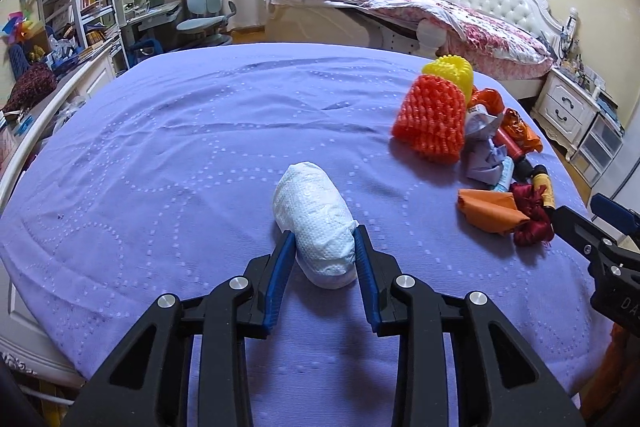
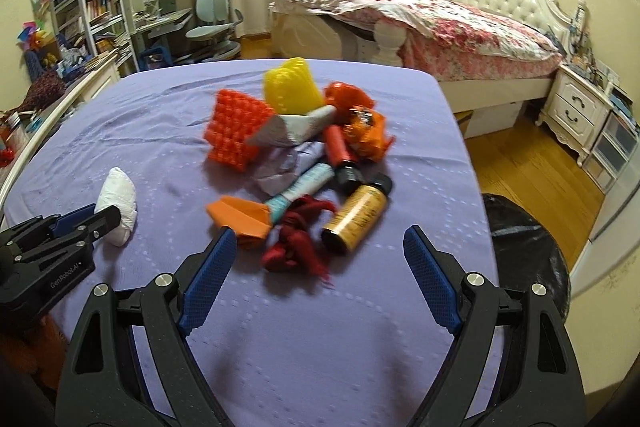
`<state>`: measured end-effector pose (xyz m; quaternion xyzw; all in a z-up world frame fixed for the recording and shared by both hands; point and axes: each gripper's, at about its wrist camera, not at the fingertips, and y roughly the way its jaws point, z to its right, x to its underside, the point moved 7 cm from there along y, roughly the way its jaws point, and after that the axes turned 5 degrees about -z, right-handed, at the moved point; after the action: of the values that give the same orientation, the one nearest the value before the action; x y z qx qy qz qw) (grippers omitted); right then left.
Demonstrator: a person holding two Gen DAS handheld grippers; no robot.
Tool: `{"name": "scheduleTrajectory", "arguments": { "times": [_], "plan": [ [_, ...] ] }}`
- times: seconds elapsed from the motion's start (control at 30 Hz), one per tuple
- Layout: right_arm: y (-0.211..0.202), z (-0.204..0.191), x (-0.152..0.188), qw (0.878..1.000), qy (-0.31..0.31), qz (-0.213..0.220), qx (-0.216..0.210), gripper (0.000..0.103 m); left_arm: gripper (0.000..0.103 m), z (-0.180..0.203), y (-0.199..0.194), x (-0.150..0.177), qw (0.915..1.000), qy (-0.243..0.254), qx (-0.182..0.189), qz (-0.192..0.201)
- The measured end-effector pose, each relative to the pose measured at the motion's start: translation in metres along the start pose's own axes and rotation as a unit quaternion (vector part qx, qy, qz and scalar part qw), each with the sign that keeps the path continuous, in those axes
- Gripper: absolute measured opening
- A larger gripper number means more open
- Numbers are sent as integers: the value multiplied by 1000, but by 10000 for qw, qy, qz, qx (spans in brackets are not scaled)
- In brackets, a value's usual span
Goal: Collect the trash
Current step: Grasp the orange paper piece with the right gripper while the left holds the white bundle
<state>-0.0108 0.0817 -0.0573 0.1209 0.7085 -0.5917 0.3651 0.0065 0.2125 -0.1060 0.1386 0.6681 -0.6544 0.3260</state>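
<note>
Tissue wad (image 1: 316, 223) gripped between left tongs (image 1: 325, 239), trash pile (image 2: 304, 163) lain ahead of wide, empty right tongs (image 2: 320, 247), on worktop (image 1: 160, 147).

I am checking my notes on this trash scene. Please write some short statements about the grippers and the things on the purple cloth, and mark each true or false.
1. The left gripper is shut on the white tissue wad. True.
2. The right gripper holds the gold bottle. False: its jaws are open and empty.
3. The tissue wad lies inside the trash pile. False: it is apart from it.
4. A black-lined bin stands beside the purple cloth. True.
</note>
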Motion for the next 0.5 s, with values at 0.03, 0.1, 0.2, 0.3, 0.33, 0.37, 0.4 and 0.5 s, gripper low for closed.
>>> {"name": "scheduleTrajectory", "arguments": {
  "times": [0.03,0.1,0.2,0.3,0.33,0.37,0.4,0.5],
  "plan": [
    [2,-7,-1,10000,-42,-15,-61,80,33,-2,0,0,10000,4,-10,0],
    [8,-20,-5,9997,-152,-81,-190,76,33,-6,1,1,10000,9,-7,2],
    [13,-32,-9,9992,-249,-118,-279,73,33,-8,1,1,10000,34,-59,27],
    [18,-46,-13,9984,-395,-140,-380,68,33,-16,3,2,10000,32,-37,28],
    [21,-50,-13,9981,-436,-169,-396,66,33,-16,2,2,10000,25,-24,29],
    [25,-53,-14,9978,-461,-217,-428,65,33,-18,2,3,10000,29,-21,32],
    [29,-55,-14,9974,-463,-266,-476,64,33,-18,2,3,10000,29,-23,36],
    [35,-59,-12,9967,-520,-377,-499,62,33,-20,2,2,10000,25,-14,40]
  ]
}}
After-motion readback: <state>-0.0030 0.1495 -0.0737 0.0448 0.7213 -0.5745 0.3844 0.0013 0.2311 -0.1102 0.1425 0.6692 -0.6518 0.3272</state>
